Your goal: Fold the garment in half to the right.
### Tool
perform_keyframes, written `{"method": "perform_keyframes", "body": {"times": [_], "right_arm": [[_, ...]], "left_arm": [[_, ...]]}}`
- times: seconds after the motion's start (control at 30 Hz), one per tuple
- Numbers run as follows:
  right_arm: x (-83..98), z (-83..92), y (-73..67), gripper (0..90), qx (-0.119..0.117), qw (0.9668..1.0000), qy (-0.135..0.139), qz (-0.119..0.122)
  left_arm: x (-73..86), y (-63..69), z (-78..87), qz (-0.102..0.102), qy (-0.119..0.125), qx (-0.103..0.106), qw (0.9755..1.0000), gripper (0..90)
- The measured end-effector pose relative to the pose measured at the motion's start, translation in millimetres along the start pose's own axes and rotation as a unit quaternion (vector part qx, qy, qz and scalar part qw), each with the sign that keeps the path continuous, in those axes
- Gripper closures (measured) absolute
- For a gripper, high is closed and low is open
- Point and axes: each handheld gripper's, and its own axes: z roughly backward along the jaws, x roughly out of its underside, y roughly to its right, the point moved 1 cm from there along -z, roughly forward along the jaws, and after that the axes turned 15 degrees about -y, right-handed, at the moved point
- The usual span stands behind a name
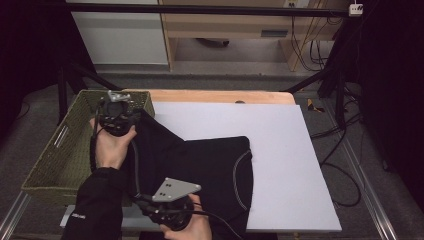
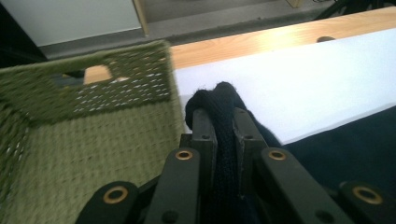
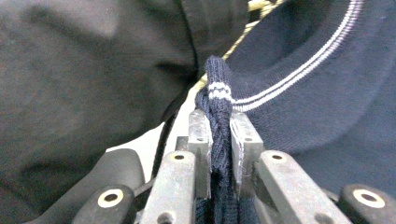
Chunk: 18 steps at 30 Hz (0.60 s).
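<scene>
1. R gripper, nearest to the person, low at the table's front edge: jaws clenched on a bunched fold of the dark garment. In the right gripper view the fold stands up between the two pads and pokes out past their tips, w/ a thin white stripe crossing it.
2. Same view: more of the garment spreads behind the jaws to the right, striped trim curving across it; a dark sleeve takes up the left side.
3. Garment itself: black/navy knit, lying on the white sheet that covers the table, mostly on the sheet's left half, near edge hanging toward the front. Pale trim line runs down its right side.
4. L gripper, farther off and to the left, at the garment's far left corner: jaws also clamped on cloth. In the left gripper view a thick roll of the dark knit sits squeezed between the pads, its end bulging just beyond the tips.
5. Green woven basket at the table's left, just beside the L gripper; the held corner hangs at the basket's right rim. In the left gripper view the basket's inside shows bare weave, nothing lying in the part seen.
6. Farthest: strip of bare wooden tabletop beyond the sheet.
</scene>
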Motion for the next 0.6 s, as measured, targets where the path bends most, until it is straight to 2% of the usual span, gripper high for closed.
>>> {"method": "perform_keyframes", "body": {"times": [0.27,0.4,0.6], "right_arm": [[22.3,36.6,27.1,81.6,0.041,0.9985,0.02,-0.029],[31.9,49.8,39.5,81.6,0.049,0.9974,0.026,-0.046],[42.7,65.2,45.5,81.4,0.061,0.9958,0.034,-0.059]], "left_arm": [[-21.6,40.5,-16.5,-0.027,-0.014,0.004,0.9995,82.1],[-30.0,54.0,-25.5,-0.034,-0.022,0.005,0.9992,82.1],[-39.9,76.8,-35.5,-0.051,-0.028,0.005,0.9983,82.0]]}}
